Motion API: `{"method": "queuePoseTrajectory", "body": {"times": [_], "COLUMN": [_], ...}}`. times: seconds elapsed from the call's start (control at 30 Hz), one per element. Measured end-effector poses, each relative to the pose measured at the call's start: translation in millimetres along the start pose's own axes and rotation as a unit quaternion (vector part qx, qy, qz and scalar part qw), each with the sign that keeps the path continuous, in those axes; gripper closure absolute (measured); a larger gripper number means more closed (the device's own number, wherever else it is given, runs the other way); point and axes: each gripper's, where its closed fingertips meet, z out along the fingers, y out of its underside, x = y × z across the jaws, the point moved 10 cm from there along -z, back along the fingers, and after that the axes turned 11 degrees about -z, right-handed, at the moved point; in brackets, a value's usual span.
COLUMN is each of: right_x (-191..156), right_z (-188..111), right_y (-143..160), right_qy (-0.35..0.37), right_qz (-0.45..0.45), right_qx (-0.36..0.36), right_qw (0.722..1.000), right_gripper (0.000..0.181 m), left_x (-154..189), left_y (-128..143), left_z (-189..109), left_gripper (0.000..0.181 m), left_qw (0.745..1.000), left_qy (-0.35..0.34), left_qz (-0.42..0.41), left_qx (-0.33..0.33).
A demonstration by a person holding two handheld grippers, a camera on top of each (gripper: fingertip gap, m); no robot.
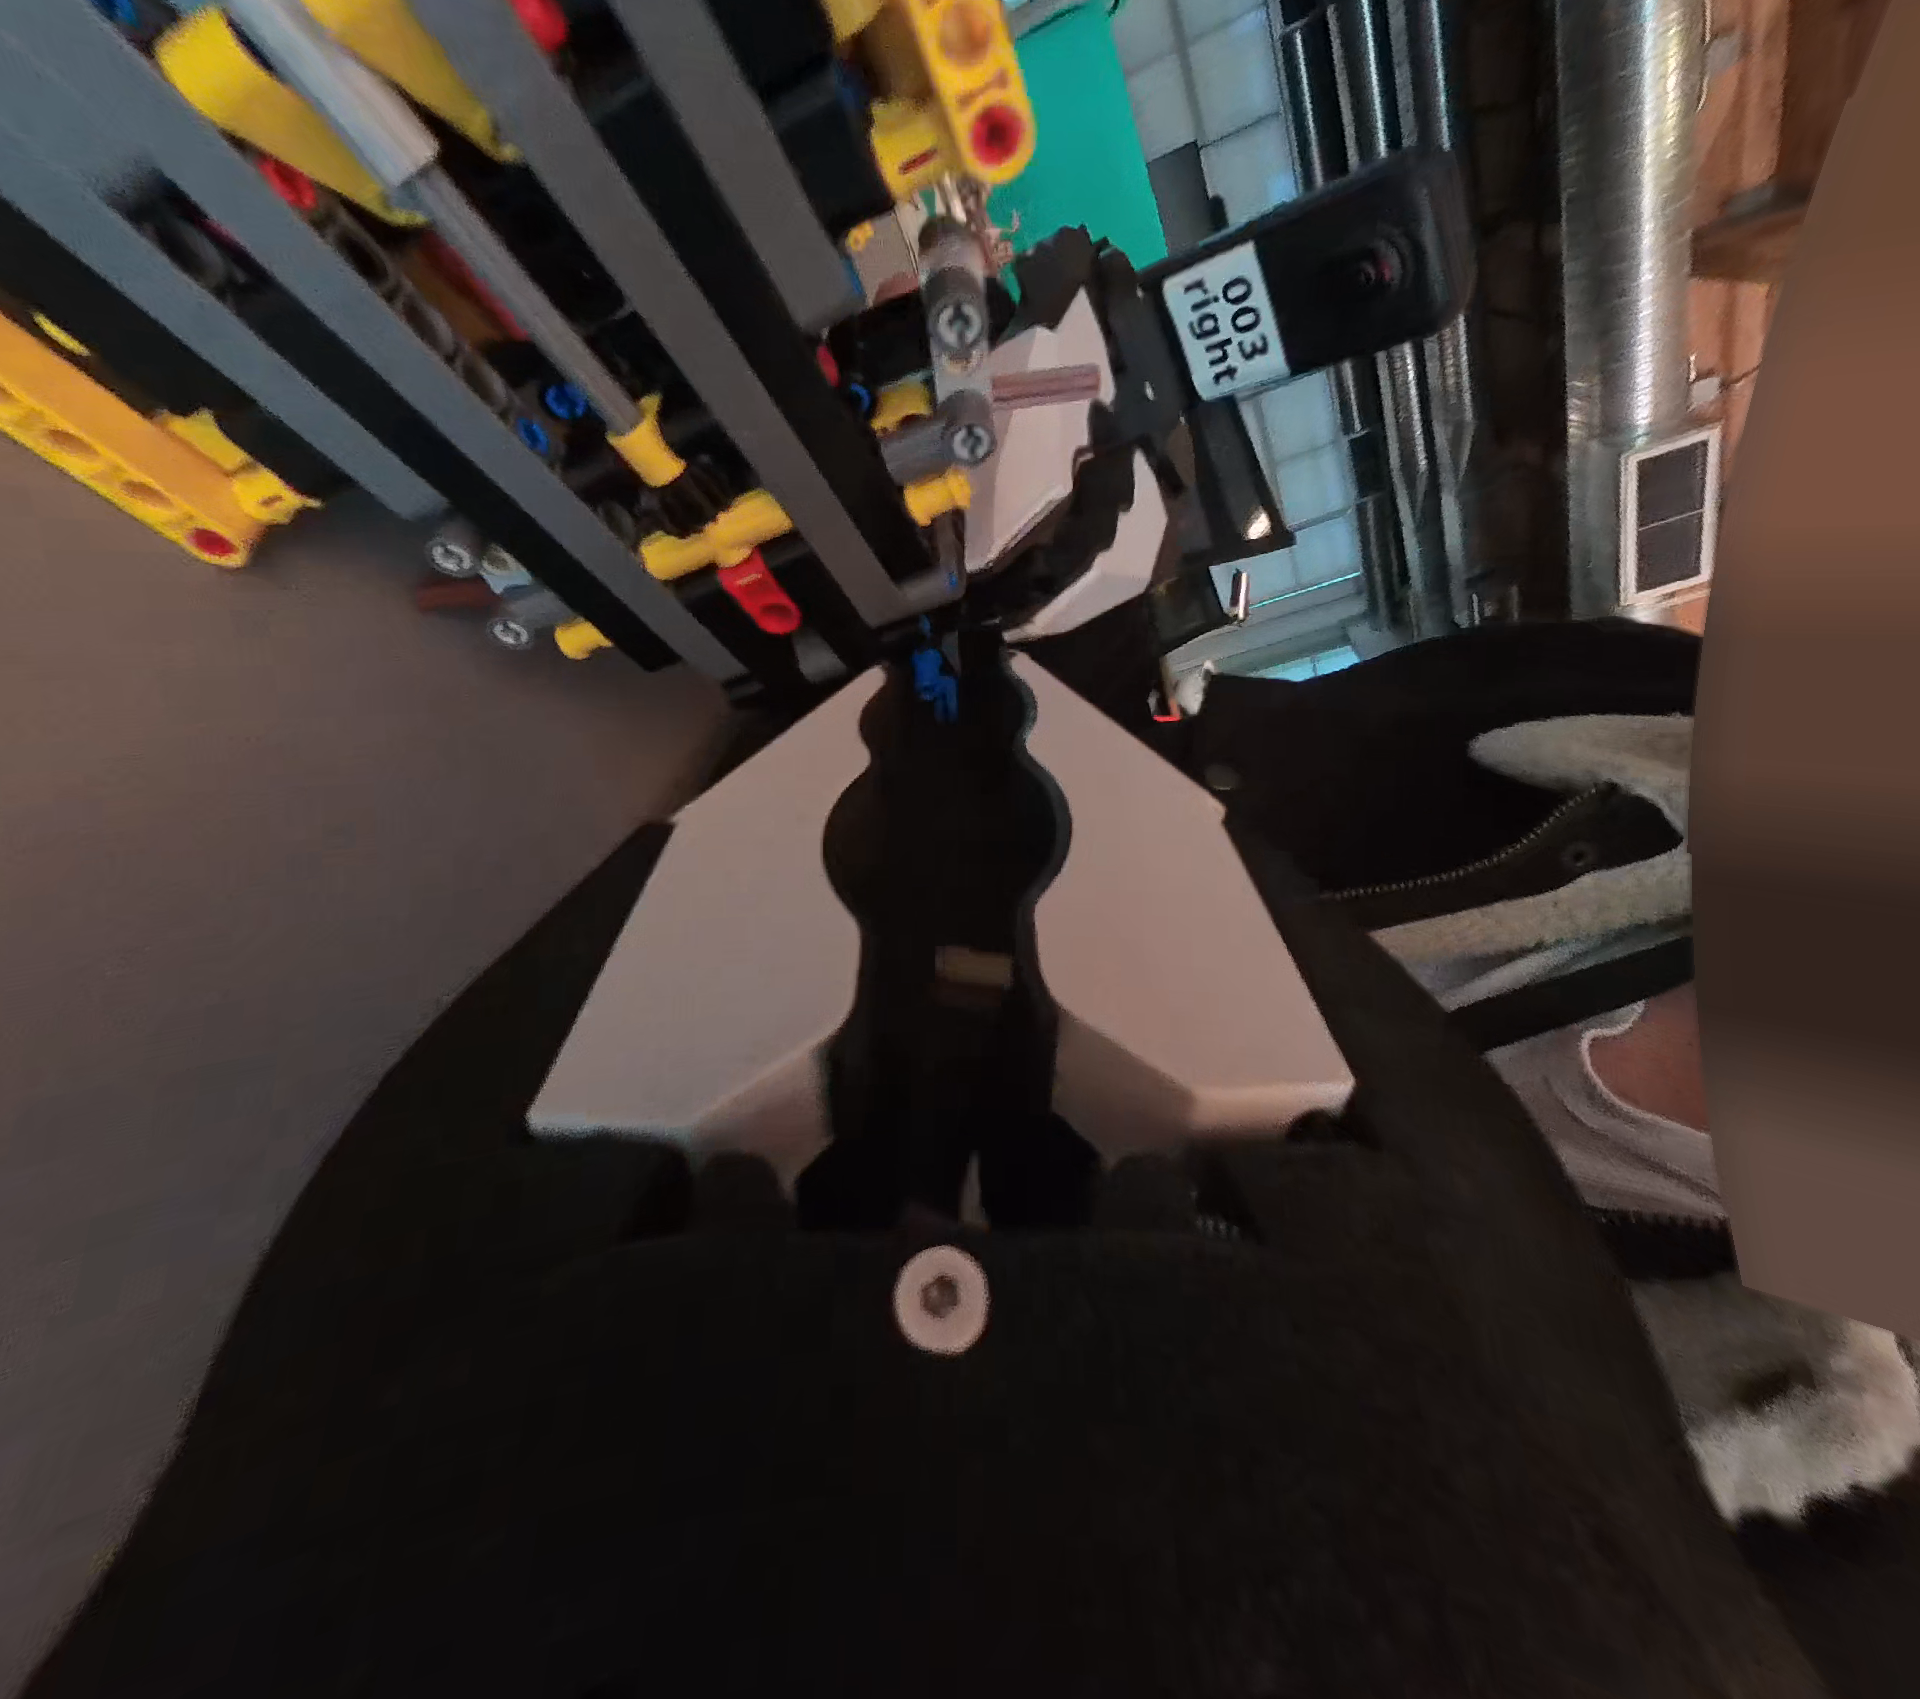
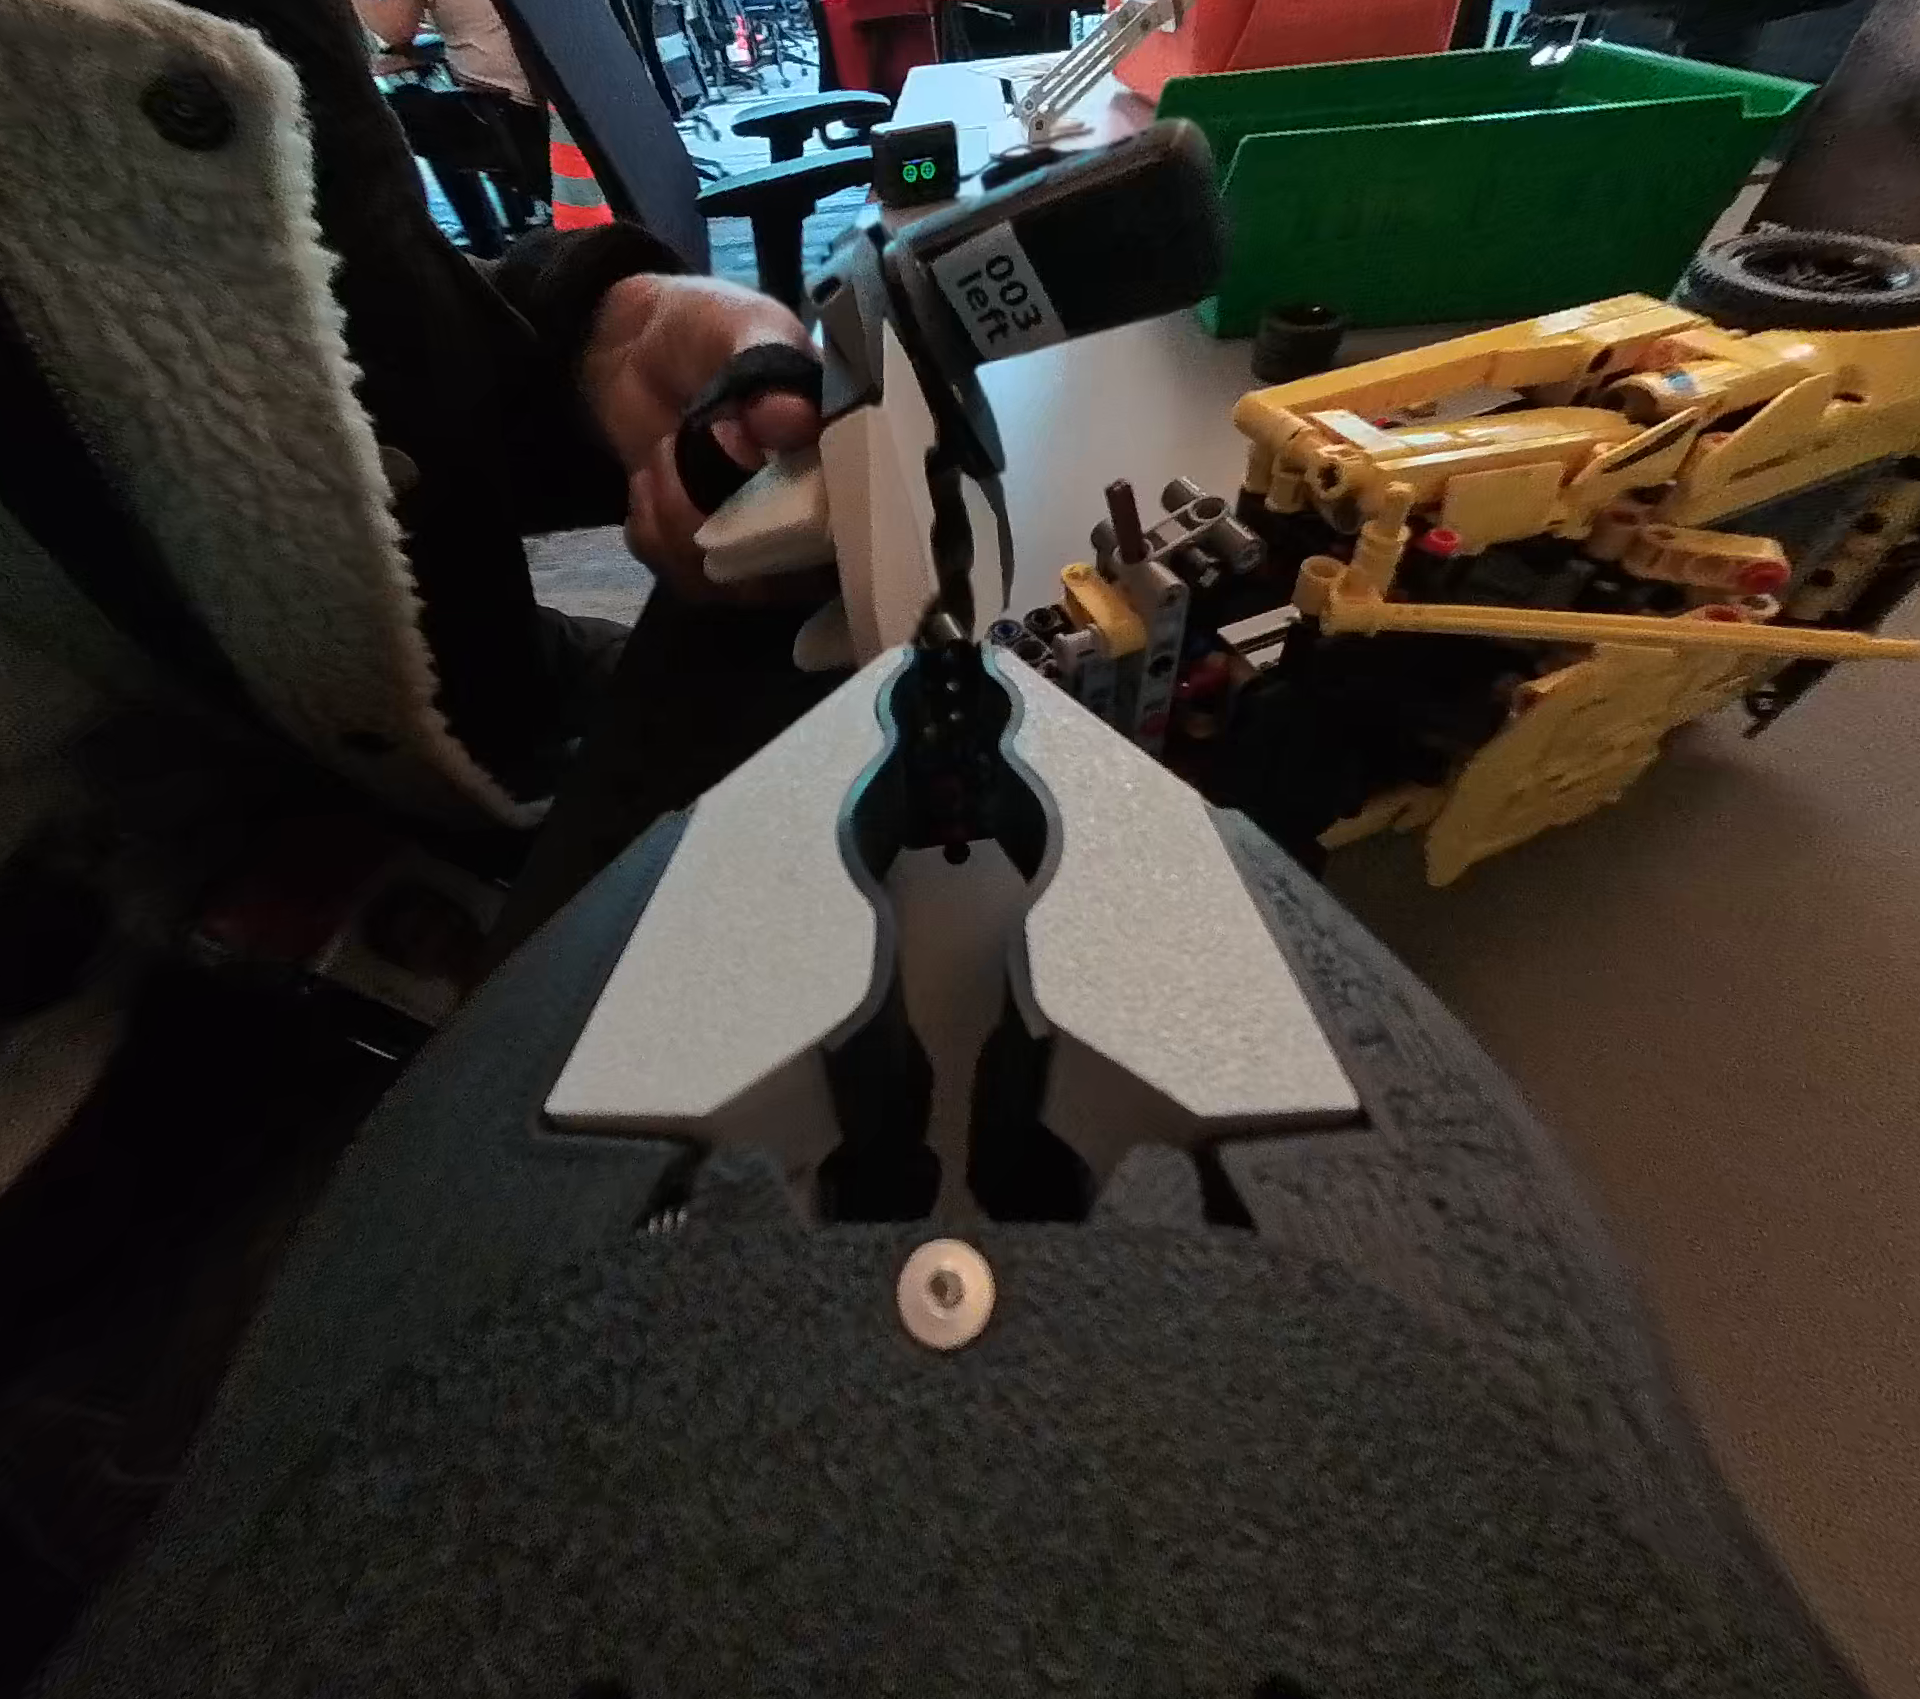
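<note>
- A yellow brick-built vehicle model (image 2: 1538, 569) lies on its side on the grey table (image 2: 1662, 1078), at the right of the right wrist view. In the left wrist view its underside (image 1: 468, 278) fills the upper left of the frame, with grey beams, yellow links and red and blue pins.
- The right gripper (image 2: 948, 714) has its jaws closed on a black beam with holes (image 2: 943, 745) at the near end of the model.
- The left gripper (image 1: 940, 673) has its jaws closed almost together at the edge of the model, on a small blue pin (image 1: 932, 681). In the right wrist view it comes down from above, and its tip is just beside the tip of the right gripper.
- A hand (image 2: 696, 423) in a dark sleeve holds the left gripper, at the centre left of the right wrist view.
- A loose black tyre (image 2: 1299, 340) and a wheel (image 2: 1797, 278) are behind the model.
- A green bin (image 2: 1475, 184) stands farther back on the table, in the upper right.
</note>
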Motion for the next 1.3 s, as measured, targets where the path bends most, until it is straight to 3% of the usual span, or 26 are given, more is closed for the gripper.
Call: {"method": "queuePoseTrajectory", "body": {"times": [0.23,0.43,1.17,1.23,1.3], "right_x": [4,7,0,3,15], "right_z": [3,0,-1,-8,-33], "right_y": [1,0,-5,-4,0], "right_qy": [-0.021,-0.025,-0.030,-0.022,0.009], "right_qz": [0.052,0.045,-0.020,-0.019,0.033], "right_qx": [0.012,0.001,-0.048,-0.056,-0.023], "right_qw": [0.998,0.999,0.998,0.998,0.999], "right_gripper": [0.173,0.174,0.174,0.173,0.174], "left_x": [-4,2,1,-2,-10], "left_y": [10,19,29,27,24], "left_z": [1,-2,-10,-20,-43], "left_gripper": [0.173,0.174,0.176,0.181,0.181], "left_qw": [0.996,0.990,0.986,0.978,0.958], "left_qy": [0.013,-0.005,0.001,0.004,0.024], "left_qz": [-0.057,-0.020,-0.012,-0.028,-0.074], "left_qx": [0.066,0.140,0.168,0.205,0.276]}}
